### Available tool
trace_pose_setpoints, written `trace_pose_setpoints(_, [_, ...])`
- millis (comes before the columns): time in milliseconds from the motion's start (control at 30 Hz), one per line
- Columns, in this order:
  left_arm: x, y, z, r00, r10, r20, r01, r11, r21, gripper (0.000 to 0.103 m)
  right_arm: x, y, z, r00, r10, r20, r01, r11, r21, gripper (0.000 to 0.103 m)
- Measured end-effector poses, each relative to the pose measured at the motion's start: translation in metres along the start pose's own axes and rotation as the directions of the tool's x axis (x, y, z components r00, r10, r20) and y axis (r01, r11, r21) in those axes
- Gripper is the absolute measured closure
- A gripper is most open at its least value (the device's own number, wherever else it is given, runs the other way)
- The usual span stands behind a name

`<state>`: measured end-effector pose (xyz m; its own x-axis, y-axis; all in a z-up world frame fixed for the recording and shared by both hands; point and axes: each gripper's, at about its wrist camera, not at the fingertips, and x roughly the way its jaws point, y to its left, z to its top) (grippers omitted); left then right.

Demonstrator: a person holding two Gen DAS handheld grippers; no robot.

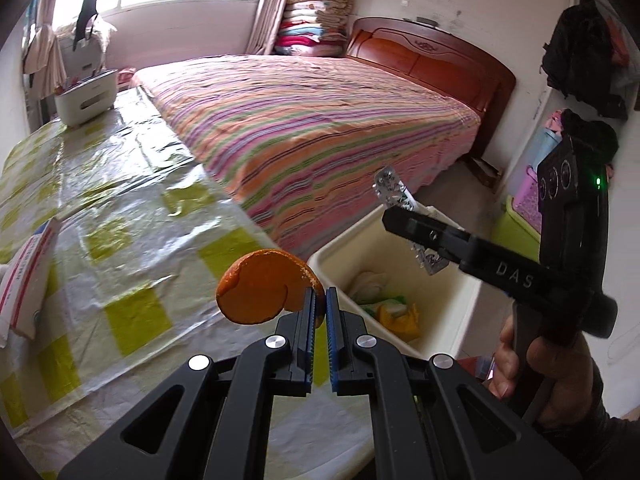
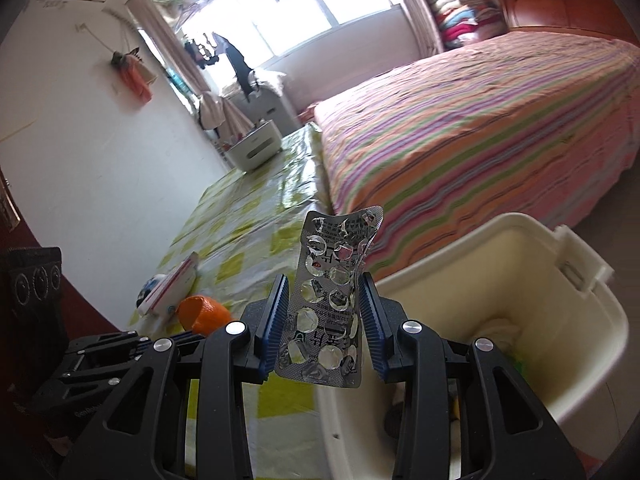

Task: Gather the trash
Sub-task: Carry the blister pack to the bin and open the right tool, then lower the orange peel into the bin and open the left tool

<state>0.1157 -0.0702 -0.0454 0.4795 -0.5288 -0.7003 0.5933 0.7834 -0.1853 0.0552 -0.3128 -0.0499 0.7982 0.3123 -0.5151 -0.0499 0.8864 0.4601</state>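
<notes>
My left gripper (image 1: 320,300) is shut on an orange peel (image 1: 260,288) and holds it above the table's right edge, beside the cream trash bin (image 1: 468,292). My right gripper (image 2: 324,292) is shut on an empty silver pill blister pack (image 2: 332,300), held upright over the bin's near rim (image 2: 440,256). In the left wrist view the right gripper (image 1: 400,216) and the blister pack (image 1: 390,188) hang above the bin. In the right wrist view the peel (image 2: 204,312) shows at the lower left. The bin holds white and yellow trash (image 1: 384,300).
The table has a yellow-checked plastic cover (image 1: 120,220). A white and red box (image 1: 24,280) lies at its left edge and a white caddy (image 1: 86,96) stands at its far end. A striped bed (image 1: 320,120) runs along the table's right side.
</notes>
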Motion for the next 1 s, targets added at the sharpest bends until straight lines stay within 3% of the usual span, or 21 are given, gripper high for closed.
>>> trace_pose_setpoints(167, [0.007, -0.014, 0.004, 1.0, -0.025, -0.008, 0.025, 1.0, 0.013, 0.098, -0.008, -0.01, -0.006, 0.998, -0.056, 0.019, 0.056, 0.998, -0.001, 0.066])
trace_pose_setpoints(367, [0.015, -0.027, 0.008, 0.999, -0.046, -0.018, 0.047, 0.999, 0.024, 0.098, -0.016, -0.022, -0.007, 0.997, -0.07, 0.036, 0.068, 0.997, 0.043, 0.065])
trace_pose_setpoints(433, [0.018, -0.029, 0.009, 0.999, -0.048, -0.021, 0.048, 0.998, 0.026, 0.098, -0.019, -0.026, -0.007, 0.995, -0.087, 0.043, 0.085, 0.995, 0.045, 0.062])
trace_pose_setpoints(533, [0.02, -0.033, 0.01, 0.998, -0.053, -0.023, 0.053, 0.998, 0.03, 0.098, -0.022, -0.03, -0.007, 0.994, -0.098, 0.051, 0.095, 0.993, 0.064, 0.045])
trace_pose_setpoints(767, [0.027, -0.041, 0.012, 0.997, -0.067, -0.033, 0.068, 0.997, 0.04, 0.098, -0.041, -0.038, -0.001, 0.986, -0.093, 0.141, 0.074, 0.988, 0.134, 0.043])
trace_pose_setpoints(867, [0.031, -0.045, 0.013, 0.996, -0.076, -0.04, 0.078, 0.996, 0.04, 0.098, -0.054, -0.044, 0.002, 0.977, -0.096, 0.19, 0.064, 0.984, 0.166, 0.038])
trace_pose_setpoints(1000, [0.039, -0.051, 0.013, 0.995, -0.079, -0.055, 0.082, 0.995, 0.05, 0.098, -0.055, -0.044, 0.0, 0.974, -0.1, 0.203, 0.065, 0.983, 0.173, 0.037])
